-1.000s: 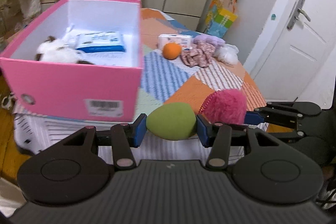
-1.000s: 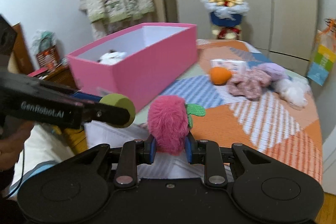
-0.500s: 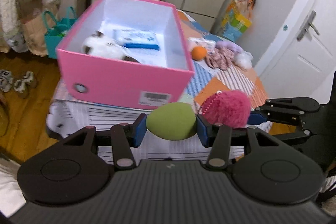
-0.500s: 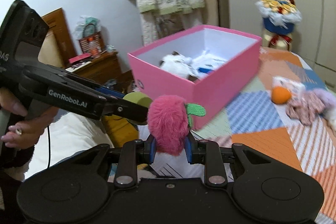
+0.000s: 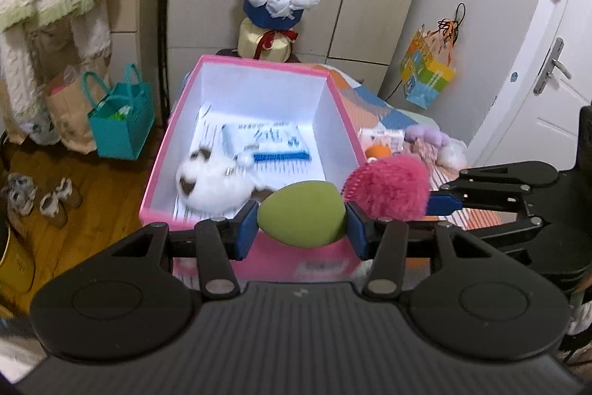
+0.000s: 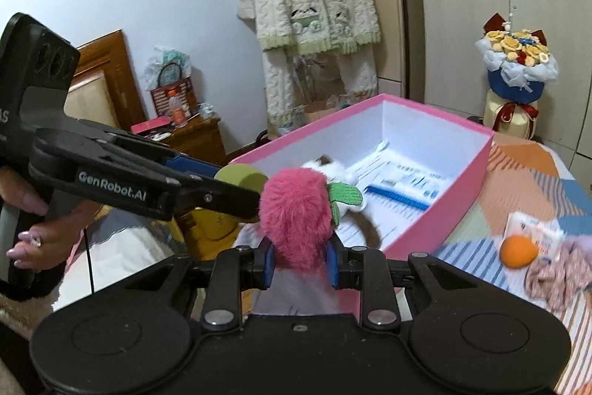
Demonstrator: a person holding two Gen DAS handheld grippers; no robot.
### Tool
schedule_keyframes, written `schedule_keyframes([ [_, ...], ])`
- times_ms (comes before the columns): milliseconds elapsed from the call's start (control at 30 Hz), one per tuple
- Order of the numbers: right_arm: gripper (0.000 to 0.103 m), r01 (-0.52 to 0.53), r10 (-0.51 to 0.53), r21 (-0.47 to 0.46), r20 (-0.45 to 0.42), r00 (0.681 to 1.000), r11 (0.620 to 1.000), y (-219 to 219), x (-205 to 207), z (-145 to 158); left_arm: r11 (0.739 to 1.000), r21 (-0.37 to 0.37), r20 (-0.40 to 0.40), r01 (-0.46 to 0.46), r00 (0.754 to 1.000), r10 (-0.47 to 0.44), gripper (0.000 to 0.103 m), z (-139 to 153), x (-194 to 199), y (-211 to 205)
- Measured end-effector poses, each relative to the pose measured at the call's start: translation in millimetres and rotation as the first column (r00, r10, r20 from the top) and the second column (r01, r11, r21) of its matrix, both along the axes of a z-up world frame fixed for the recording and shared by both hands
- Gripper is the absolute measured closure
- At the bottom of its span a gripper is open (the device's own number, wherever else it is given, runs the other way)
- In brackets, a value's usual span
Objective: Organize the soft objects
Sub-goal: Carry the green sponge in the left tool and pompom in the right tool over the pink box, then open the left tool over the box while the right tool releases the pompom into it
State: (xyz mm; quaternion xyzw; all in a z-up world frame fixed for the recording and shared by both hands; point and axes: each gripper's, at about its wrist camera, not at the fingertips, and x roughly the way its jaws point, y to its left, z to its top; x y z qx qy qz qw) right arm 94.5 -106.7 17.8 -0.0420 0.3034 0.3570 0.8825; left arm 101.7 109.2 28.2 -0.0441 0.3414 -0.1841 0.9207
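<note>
The left gripper (image 5: 302, 224) is clamped on a green egg-shaped sponge (image 5: 301, 219), both pads pressing its sides. Just to its right, the right gripper (image 6: 299, 261) squeezes a pink fuzzy plush (image 6: 294, 215) with a green leaf. Ahead of both stands the open pink box (image 5: 162, 150), holding a white fluffy toy (image 5: 211, 186) and a blue-and-white packet (image 5: 266, 143). Beyond the box's right side, on the patchwork cover (image 6: 518, 180), lie an orange ball (image 6: 518, 251) and a pink scrunchie (image 6: 558, 271).

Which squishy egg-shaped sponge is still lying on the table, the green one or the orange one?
The orange sponge lies on the patchwork cover beside the pink box. The green sponge is off the table, squeezed in the left gripper.
</note>
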Motion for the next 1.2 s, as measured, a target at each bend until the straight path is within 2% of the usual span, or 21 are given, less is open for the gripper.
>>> schedule_keyframes([
  [167, 0.072, 0.019, -0.017, -0.086, 0.023, 1.000, 0.996, 16.0, 50.0, 2.9, 1.000, 0.003, -0.014, 0.013, 1.000, -0.013, 0.054, -1.2, 51.0, -5.8],
  [333, 0.072, 0.070, -0.068, -0.122, 0.021, 0.997, 0.990, 23.8, 107.8, -4.5, 1.000, 0.006, -0.034, -0.015, 0.999, 0.015, 0.054, -6.4, 109.6, -5.1],
  [467, 0.072, 0.094, -0.094, -0.139, 0.006, 0.996, 0.986, 29.5, 144.8, -13.6, 0.999, 0.042, -0.050, -0.034, 0.998, 0.036, 0.054, -11.7, 151.6, -10.0],
  [600, 0.072, 0.106, -0.106, -0.205, 0.013, 0.994, 0.973, 41.5, 171.8, -25.0, 0.997, 0.063, -0.080, -0.040, 0.996, 0.045, 0.054, -21.3, 185.3, -15.2],
  [700, 0.071, 0.091, -0.091, -0.241, 0.010, 0.996, 0.966, 47.4, 185.6, -31.4, 0.998, 0.059, -0.055, -0.031, 0.998, 0.034, 0.053, -29.1, 198.5, -16.1],
  [767, 0.071, 0.097, -0.105, -0.222, -0.022, 0.994, 0.970, 46.1, 198.4, -34.2, 0.998, 0.063, -0.070, -0.027, 0.997, 0.031, 0.053, -34.7, 204.8, -15.1],
  [833, 0.071, 0.097, -0.107, -0.217, -0.032, 0.994, 0.971, 46.0, 206.2, -36.9, 0.999, 0.035, -0.099, -0.037, 0.994, 0.040, 0.053, -39.3, 212.2, -11.3],
  [967, 0.069, 0.092, -0.098, -0.260, -0.010, 0.995, 0.961, 54.4, 210.0, -42.6, 0.997, 0.039, -0.096, -0.066, 0.993, 0.069, 0.050, -43.9, 218.3, -10.0],
  [1033, 0.063, 0.101, -0.103, -0.276, 0.006, 0.995, 0.956, 57.1, 211.3, -44.0, 0.995, 0.052, -0.074, -0.082, 0.994, 0.086, 0.048, -43.8, 218.0, -10.6],
  [1067, 0.058, 0.102, -0.105, -0.276, 0.007, 0.994, 0.956, 56.5, 210.3, -44.0, 0.995, 0.065, -0.065, -0.080, 0.994, 0.084, 0.048, -43.3, 218.2, -10.8],
  [1200, 0.055, 0.108, -0.116, -0.202, -0.031, 0.993, 0.973, 40.9, 203.6, -36.6, 0.994, 0.081, -0.017, -0.069, 0.997, 0.070, 0.047, -36.0, 204.7, -5.6],
])
